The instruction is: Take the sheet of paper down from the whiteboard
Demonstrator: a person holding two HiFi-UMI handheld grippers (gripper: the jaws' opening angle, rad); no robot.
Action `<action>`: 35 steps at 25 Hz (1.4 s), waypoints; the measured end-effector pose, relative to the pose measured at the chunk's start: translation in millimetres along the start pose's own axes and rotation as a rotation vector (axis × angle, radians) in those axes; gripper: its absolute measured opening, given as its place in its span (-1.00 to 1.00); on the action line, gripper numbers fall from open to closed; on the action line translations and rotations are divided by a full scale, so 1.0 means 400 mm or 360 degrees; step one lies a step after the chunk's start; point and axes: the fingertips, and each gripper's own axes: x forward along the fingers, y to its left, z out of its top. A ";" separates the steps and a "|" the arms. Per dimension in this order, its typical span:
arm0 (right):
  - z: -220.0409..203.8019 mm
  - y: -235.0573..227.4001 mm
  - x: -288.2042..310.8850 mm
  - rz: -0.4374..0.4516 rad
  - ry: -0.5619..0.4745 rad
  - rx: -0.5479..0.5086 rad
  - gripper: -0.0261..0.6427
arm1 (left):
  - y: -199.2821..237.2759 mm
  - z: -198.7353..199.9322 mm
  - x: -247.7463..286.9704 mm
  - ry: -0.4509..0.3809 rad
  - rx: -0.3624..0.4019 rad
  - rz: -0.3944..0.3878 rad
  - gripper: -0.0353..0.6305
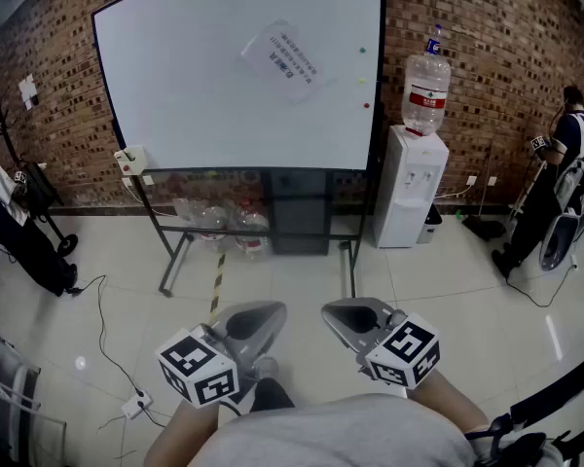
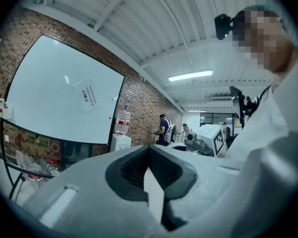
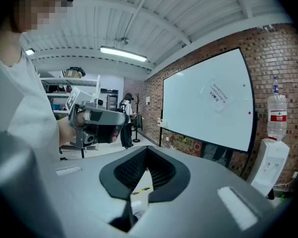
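Two tools sit low in the head view, close to your body and side by side: left tool (image 1: 251,321), right tool (image 1: 358,317), each with its marker cube toward you. Left tool's own view: jaws closed tip to tip, nothing between them. Right tool's own view: same reading, jaws together and empty, only floor showing through the notch behind the pads. The sheet of paper (image 1: 284,62) hangs tilted on the upper right part of the whiteboard (image 1: 195,95), well apart from both tools, across open floor (image 1: 292,290). Only the head view gives you the board's stand, the clear bottles (image 1: 236,224) under it and the power strip (image 1: 136,404) on the floor at your left. It also shows a green magnet (image 1: 362,51) and a red magnet (image 1: 367,105) near the board's right edge. A water dispenser (image 1: 409,188) stands just beside the board at right, against the brick wall (image 1: 487,56). The left tool view alone shows several people farther down that wall, under a ceiling light (image 2: 191,76). The right tool view alone shows your other hand (image 3: 64,128) gripping the left tool, with a person (image 3: 125,114) standing beyond it.
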 end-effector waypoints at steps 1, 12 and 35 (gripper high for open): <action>0.017 -0.028 0.049 -0.0001 -0.0001 -0.0007 -0.93 | 0.059 0.013 0.008 0.0010 -0.0002 0.0003 -0.89; 0.206 -0.424 0.633 -0.0173 0.0019 0.0016 -0.93 | 0.798 0.224 0.134 0.0114 0.0056 -0.0016 -0.89; 0.285 -1.107 0.853 -0.0502 -0.0016 -0.0209 -0.93 | 1.306 0.371 0.620 0.0060 0.0170 -0.0042 -0.89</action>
